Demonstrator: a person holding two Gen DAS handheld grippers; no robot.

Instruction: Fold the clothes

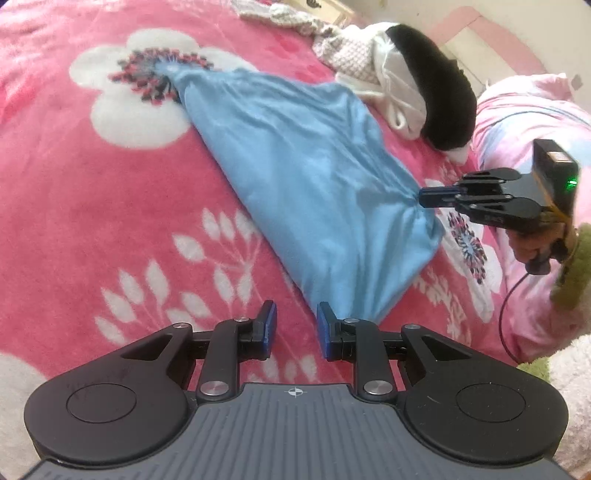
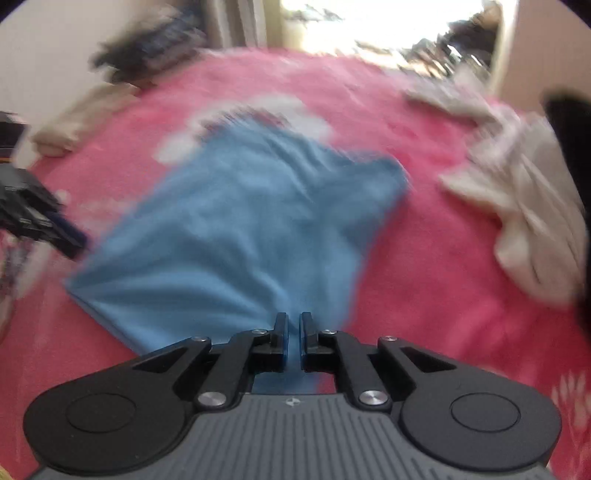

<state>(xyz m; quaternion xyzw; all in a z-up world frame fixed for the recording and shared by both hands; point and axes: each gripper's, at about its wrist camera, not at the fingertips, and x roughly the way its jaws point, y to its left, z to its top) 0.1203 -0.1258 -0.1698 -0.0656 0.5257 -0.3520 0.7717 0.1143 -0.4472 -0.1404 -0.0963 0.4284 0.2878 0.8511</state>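
A light blue garment [image 1: 295,177] lies spread on a pink flowered blanket [image 1: 92,206]. My left gripper [image 1: 296,319] is open, low over the blanket, with the cloth's near corner just past its right finger. My right gripper [image 1: 421,196] shows in the left wrist view, held by a hand, shut on the garment's right edge, where the fabric bunches. In the blurred right wrist view the blue garment [image 2: 243,236] stretches away from my right gripper [image 2: 294,326], with cloth pinched between the nearly closed fingers. The left gripper [image 2: 44,225] shows at the left edge there.
A heap of white and black clothes [image 1: 413,88] lies at the far right of the bed, next to a pink pillow [image 1: 524,110]. A knitted cloth [image 1: 280,14] sits at the far edge. A beige cloth [image 2: 74,122] and dark clothes [image 2: 147,48] lie at the far left.
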